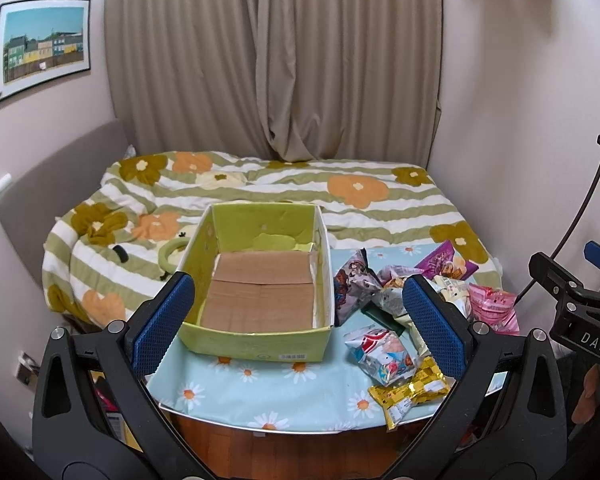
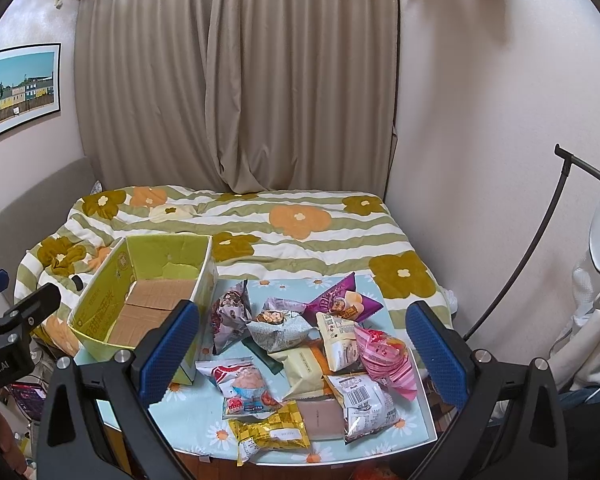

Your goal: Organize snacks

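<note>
I judge the job barely begun. The green cardboard box (image 1: 256,280) sits on the left part of the surface (image 1: 204,396), up against its far edge by the bed (image 1: 260,184), and its brown floor is bare: I can see no packet inside it.

All the snacks lie loose in a heap on the right half of the surface, just beside the box. From my right camera I can pick out the purple packet (image 2: 346,300) toward the far edge, the pink striped packet (image 2: 384,360) near the right edge, a white packet with a barcode (image 2: 364,404) and a yellow packet (image 2: 268,434) at the near edge, and a red-and-white packet (image 2: 244,388) closest to the box. Several overlap, so I cannot count them with confidence.

My left tongs (image 1: 296,326) stand wide and hold nothing, hanging above the near edge in front of the box. My right tongs (image 2: 302,350) are likewise spread wide and empty, poised over the heap.

What remains, as I see it, is everything: each packet has to go into the box.
</note>
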A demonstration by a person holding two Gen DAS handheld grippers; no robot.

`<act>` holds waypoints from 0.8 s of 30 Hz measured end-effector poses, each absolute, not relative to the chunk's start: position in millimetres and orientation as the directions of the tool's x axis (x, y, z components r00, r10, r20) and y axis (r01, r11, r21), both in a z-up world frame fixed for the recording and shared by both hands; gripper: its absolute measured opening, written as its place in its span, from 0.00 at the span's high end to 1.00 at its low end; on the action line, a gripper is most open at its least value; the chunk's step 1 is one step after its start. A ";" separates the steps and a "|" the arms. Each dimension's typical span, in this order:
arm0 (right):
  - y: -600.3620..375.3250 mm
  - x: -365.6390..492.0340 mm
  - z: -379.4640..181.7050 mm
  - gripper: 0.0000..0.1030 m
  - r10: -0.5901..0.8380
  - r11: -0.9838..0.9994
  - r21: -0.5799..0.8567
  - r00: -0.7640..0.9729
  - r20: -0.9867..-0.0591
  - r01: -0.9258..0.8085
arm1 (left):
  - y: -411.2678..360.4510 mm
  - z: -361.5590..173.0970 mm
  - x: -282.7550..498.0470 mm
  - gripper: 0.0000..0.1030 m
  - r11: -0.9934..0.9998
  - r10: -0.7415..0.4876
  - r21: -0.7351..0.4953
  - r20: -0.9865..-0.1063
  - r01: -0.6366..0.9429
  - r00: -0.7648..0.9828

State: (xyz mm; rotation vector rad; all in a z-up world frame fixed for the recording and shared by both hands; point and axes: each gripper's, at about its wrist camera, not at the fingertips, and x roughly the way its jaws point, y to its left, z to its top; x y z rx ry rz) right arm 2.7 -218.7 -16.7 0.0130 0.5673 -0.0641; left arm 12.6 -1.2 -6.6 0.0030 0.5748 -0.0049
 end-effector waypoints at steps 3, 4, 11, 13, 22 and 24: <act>-217.9 3.1 -15.4 0.00 -0.058 0.998 -0.006 0.840 -0.539 0.065 | -0.9 -6.7 13.0 0.00 1.000 -0.005 -0.001 -0.544 0.006 0.839; -217.9 3.0 -15.3 0.00 -0.059 0.998 -0.007 0.840 -0.539 0.065 | -1.0 -7.1 13.9 0.00 1.000 -0.005 -0.002 -0.544 0.005 0.839; -218.7 2.8 -17.5 0.00 -0.058 0.998 -0.007 0.841 -0.538 0.065 | 0.3 -7.3 15.0 0.00 1.000 -0.006 -0.002 -0.544 0.005 0.839; -218.4 2.1 -16.7 0.00 -0.059 0.998 -0.008 0.841 -0.539 0.066 | 0.4 -6.9 14.1 0.00 1.000 -0.006 -0.003 -0.544 0.005 0.839; -218.4 3.0 -18.1 0.00 -0.060 0.998 -0.008 0.840 -0.539 0.065 | 1.1 -6.4 15.2 0.00 1.000 -0.007 -0.004 -0.544 0.006 0.839; -218.2 3.1 -18.2 0.00 -0.059 0.998 -0.009 0.840 -0.539 0.065 | 1.1 -6.4 15.3 0.00 1.000 -0.008 -0.005 -0.544 0.006 0.839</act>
